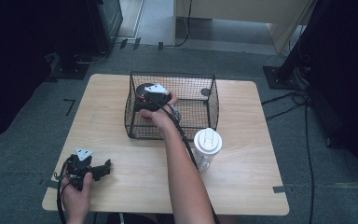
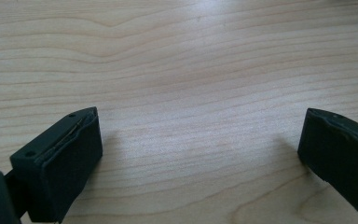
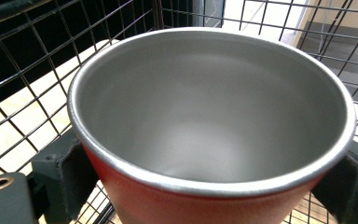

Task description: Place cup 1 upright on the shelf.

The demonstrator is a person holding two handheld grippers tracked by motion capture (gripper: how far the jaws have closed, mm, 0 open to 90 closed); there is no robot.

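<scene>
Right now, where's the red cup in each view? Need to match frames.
High view: red cup in the wire basket's rear-left corner, mostly under the right gripper.
Right gripper view: fills the centre, a jaw on each side, steel inside.
Left gripper view: bare table, no cup.
Shared landmark: basket mesh.

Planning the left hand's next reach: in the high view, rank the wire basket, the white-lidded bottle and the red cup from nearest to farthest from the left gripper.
1. Wire basket: its near-left corner, up and right of the left gripper.
2. White-lidded bottle: far right, near the basket's front-right corner.
3. Red cup: inside the basket's back-left part, between the right gripper's jaws.

Bottle and cup are nearly too close to call.
</scene>
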